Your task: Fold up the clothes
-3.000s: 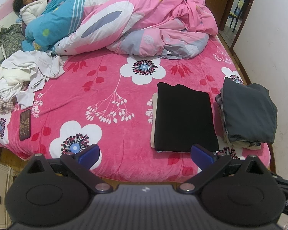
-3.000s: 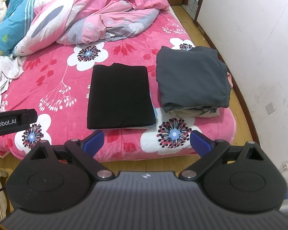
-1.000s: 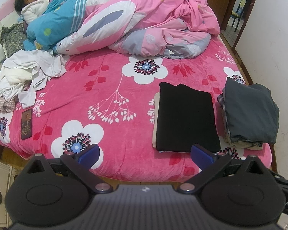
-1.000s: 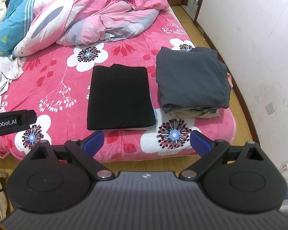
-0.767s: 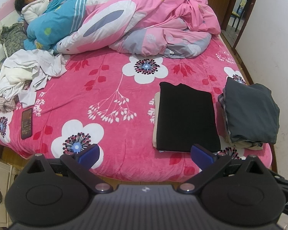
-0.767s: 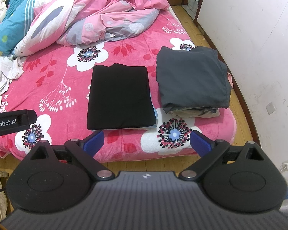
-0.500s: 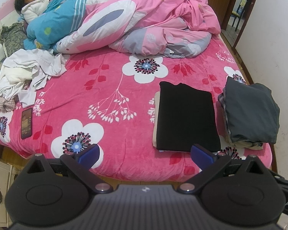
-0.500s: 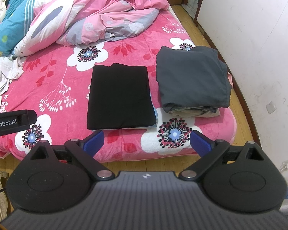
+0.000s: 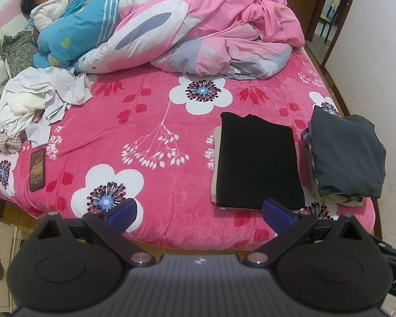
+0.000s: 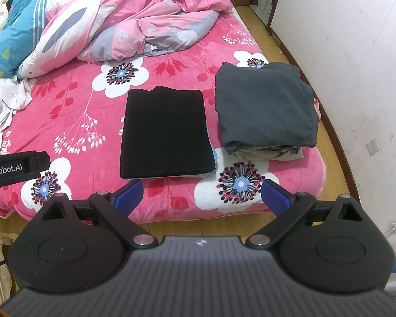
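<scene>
Left wrist view: unfolded white clothes [image 9: 31,103] lie heaped at the pink bed's [image 9: 155,174] far left, well apart from the folded black garment [image 9: 258,161] and grey stack [image 9: 345,153]. Both grippers, left gripper [image 9: 199,212] and right gripper [image 10: 200,192], hang open and empty. Next, probably lift one garment alone by its edge.

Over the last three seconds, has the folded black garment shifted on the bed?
No. The folded black garment lies beside the grey pile, its far edge still below the same white flower.
</scene>
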{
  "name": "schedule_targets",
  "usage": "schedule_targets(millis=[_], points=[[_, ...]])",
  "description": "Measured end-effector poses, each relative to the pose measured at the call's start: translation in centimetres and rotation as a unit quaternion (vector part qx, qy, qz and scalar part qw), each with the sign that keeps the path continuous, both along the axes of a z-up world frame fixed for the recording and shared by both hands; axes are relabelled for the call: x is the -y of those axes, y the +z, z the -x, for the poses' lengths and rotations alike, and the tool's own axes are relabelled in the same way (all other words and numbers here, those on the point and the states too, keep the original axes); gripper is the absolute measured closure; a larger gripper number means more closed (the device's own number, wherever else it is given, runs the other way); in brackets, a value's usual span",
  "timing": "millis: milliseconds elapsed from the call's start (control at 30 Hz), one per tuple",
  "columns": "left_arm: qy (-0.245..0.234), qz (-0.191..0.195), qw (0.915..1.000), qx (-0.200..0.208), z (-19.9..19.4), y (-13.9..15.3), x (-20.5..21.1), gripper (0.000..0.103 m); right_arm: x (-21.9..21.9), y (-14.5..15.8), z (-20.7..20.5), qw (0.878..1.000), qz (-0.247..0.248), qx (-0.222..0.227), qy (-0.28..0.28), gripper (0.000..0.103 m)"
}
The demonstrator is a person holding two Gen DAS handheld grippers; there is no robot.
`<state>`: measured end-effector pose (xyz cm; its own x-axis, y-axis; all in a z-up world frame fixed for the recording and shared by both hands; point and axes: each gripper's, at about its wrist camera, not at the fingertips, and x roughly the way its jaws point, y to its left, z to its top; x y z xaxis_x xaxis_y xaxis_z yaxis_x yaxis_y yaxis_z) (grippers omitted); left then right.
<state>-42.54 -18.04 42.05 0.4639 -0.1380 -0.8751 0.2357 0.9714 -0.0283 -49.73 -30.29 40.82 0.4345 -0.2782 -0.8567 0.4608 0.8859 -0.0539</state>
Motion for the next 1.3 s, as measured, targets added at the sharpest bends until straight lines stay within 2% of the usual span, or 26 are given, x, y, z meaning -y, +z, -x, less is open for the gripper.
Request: schedule_targets(millis=[1300], points=[[-0.001,-0.002,1.0,0.001,-0.22,-0.14,0.0,0.001,0.17,-0.14,-0.32,1.0,-0.002,-0.001,-0.001,0.007]])
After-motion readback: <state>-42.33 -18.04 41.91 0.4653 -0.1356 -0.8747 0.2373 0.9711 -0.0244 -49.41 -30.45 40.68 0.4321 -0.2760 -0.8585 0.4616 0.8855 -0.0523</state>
